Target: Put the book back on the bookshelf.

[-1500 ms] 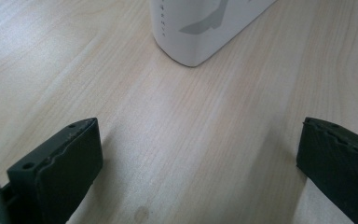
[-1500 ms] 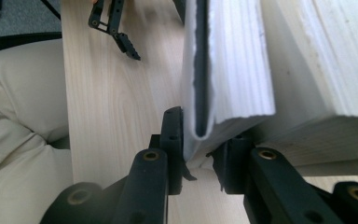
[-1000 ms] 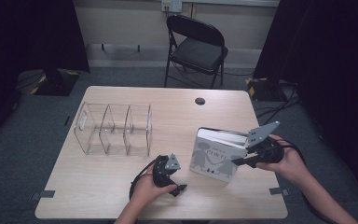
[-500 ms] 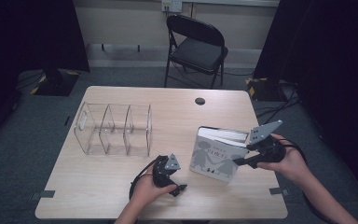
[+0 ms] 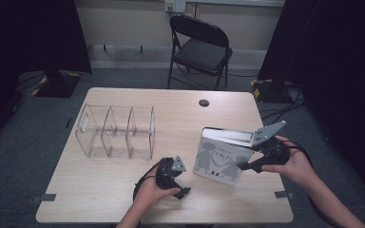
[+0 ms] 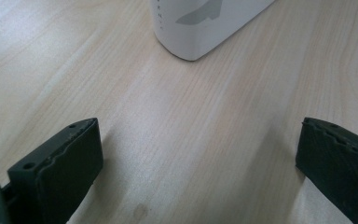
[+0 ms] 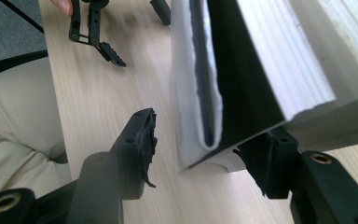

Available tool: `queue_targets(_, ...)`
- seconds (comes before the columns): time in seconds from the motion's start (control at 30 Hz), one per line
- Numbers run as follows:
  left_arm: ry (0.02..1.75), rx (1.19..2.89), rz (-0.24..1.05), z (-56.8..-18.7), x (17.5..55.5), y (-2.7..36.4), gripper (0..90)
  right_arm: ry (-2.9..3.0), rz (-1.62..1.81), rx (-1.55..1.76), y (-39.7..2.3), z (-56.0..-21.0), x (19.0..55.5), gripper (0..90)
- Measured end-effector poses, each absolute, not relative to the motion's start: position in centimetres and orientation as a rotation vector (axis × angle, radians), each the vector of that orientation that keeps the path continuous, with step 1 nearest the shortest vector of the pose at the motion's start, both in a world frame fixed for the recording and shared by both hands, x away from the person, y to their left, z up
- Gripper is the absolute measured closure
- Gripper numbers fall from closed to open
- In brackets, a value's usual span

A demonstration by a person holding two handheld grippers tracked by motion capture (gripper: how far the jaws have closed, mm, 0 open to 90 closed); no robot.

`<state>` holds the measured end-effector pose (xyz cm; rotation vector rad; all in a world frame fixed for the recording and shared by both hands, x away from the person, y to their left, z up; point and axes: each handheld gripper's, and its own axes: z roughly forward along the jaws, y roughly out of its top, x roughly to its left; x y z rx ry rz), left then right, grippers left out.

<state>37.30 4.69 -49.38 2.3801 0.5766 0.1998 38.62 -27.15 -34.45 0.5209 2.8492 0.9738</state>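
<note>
Now book (image 7: 242, 70) between parted jaws

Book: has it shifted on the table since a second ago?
No. The book stands in the same spot relative to the clear organizer and the table's grommet hole in the high view.

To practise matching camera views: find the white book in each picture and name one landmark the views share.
High view: the white book stands right of centre, by the right gripper.
Left gripper view: its lower corner at top centre.
Right gripper view: its edge rises between the jaws.
Shared landmark: the wooden table.
</note>
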Motion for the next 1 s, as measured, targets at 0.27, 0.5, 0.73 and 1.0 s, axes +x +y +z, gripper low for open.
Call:
queue_targets(0.27, 0.583, 2.423, 0.182, -48.2, 37.9, 4.5, 17.5, 2.846, 0.957, 0.512, -27.0, -34.4, 38.5, 44.4)
queue_targets(0.5, 0.562, 2.462, 0.165, -46.1, 38.5, 4.0, 16.3, 2.852, 0.956, 0.503, -26.9, -34.4, 38.4, 43.1)
queue_targets(0.73, 0.532, 2.482, 0.153, -43.5, 39.2, 3.4, 16.8, 2.849, 0.947, 0.497, -26.9, -34.3, 38.3, 42.1)
queue_targets(1.0, 0.502, 2.469, 0.180, -40.4, 40.1, 2.9, 19.1, 2.852, 0.950, 0.495, -27.0, -34.3, 38.3, 41.5)
